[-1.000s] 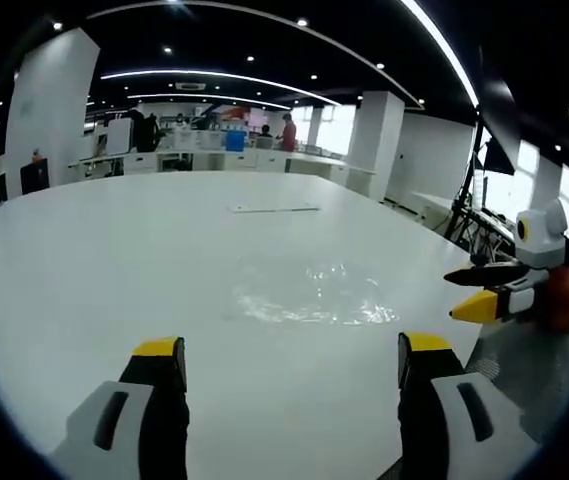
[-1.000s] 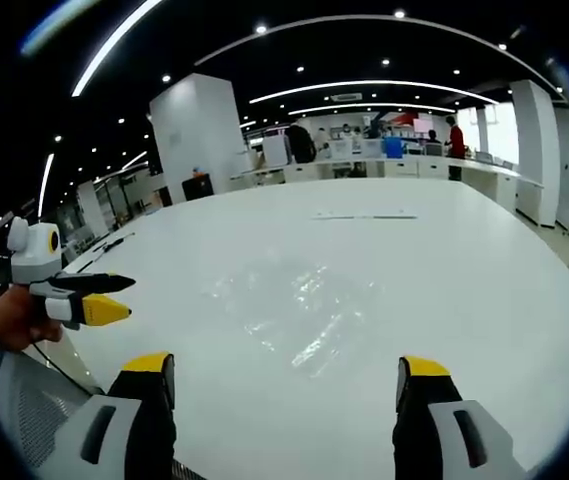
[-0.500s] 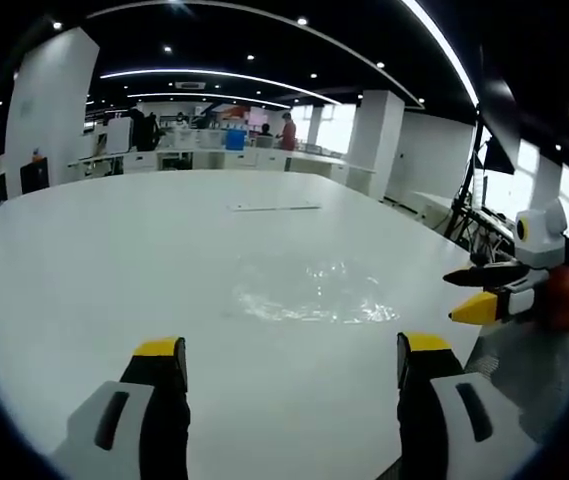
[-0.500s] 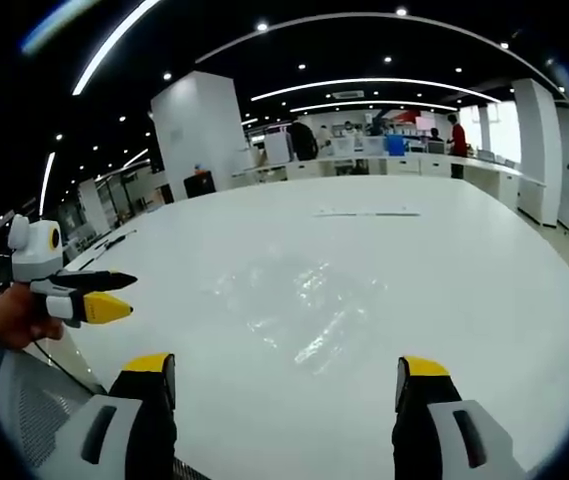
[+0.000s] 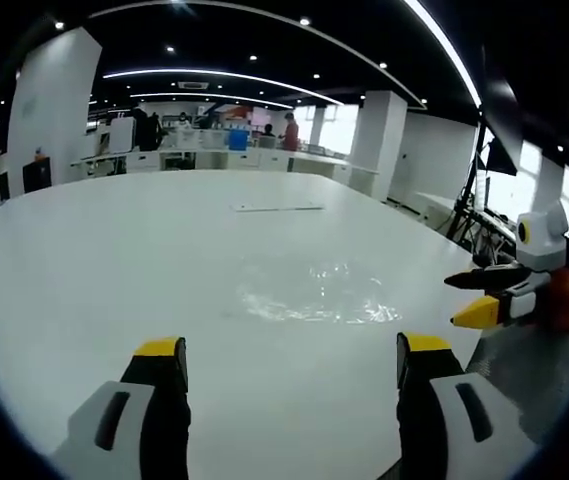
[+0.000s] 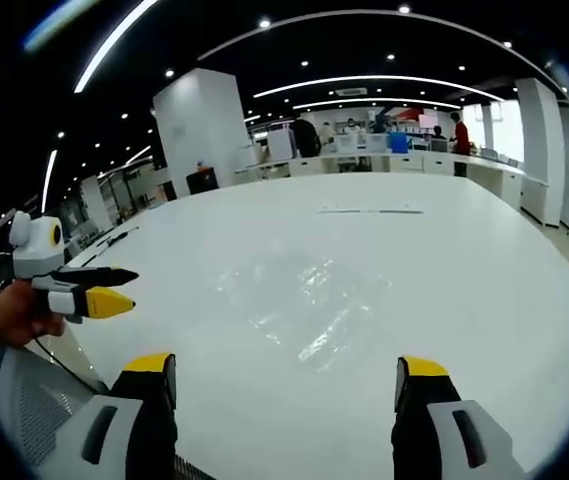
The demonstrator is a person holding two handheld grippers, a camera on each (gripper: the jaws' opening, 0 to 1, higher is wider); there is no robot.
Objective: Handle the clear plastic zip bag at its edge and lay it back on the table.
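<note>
A: Where was the bag (image 5: 309, 292)?
B: Flat on the table (image 5: 84, 270), ahead of your left gripper (image 5: 286, 362) and right gripper (image 6: 282, 372), touching neither.
A: Jaws?
B: You had both spread wide, holding nothing.

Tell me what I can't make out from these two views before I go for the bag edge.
- Clear zip bag: its outline and zip edge, in both views; the clear film blends into the white table.
- Thin strip far across the table: too small to identify.
- Desks and people behind: too small, blurred.
</note>
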